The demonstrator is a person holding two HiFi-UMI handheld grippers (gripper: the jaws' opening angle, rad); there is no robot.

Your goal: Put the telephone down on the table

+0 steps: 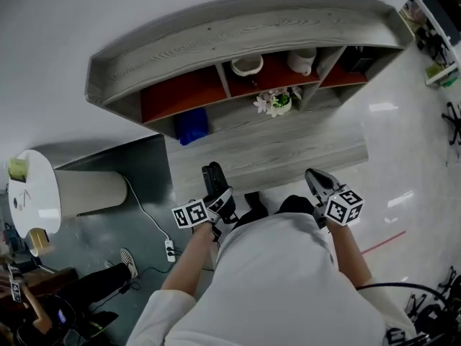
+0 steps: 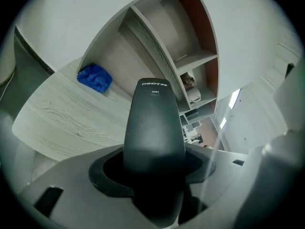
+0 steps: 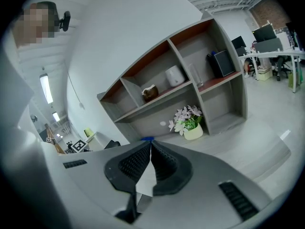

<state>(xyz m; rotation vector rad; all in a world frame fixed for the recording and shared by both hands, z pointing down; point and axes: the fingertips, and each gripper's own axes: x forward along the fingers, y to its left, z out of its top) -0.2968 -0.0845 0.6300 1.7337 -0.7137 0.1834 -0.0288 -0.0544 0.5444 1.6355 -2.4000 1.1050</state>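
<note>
In the left gripper view a black telephone handset (image 2: pixel 154 123) stands upright between the jaws, which are clamped on its lower part. My left gripper (image 1: pixel 216 192) holds it above the near edge of the grey wooden table (image 1: pixel 288 157), and the handset (image 1: pixel 214 177) points towards the shelves. The tabletop (image 2: pixel 62 118) lies below and to the left of the handset. My right gripper (image 1: pixel 318 182) hovers at the table's near right edge. Its ribbed pads (image 3: pixel 164 163) meet with nothing between them.
A curved shelf unit (image 1: pixel 238 42) rises at the back of the table, holding a bowl (image 1: pixel 247 65), a white jug (image 1: pixel 302 60) and a flower pot (image 1: pixel 276 101). A blue cloth (image 1: pixel 191 125) lies at the back left. A round white side table (image 1: pixel 32 193) and a power strip (image 1: pixel 170 249) are at the left.
</note>
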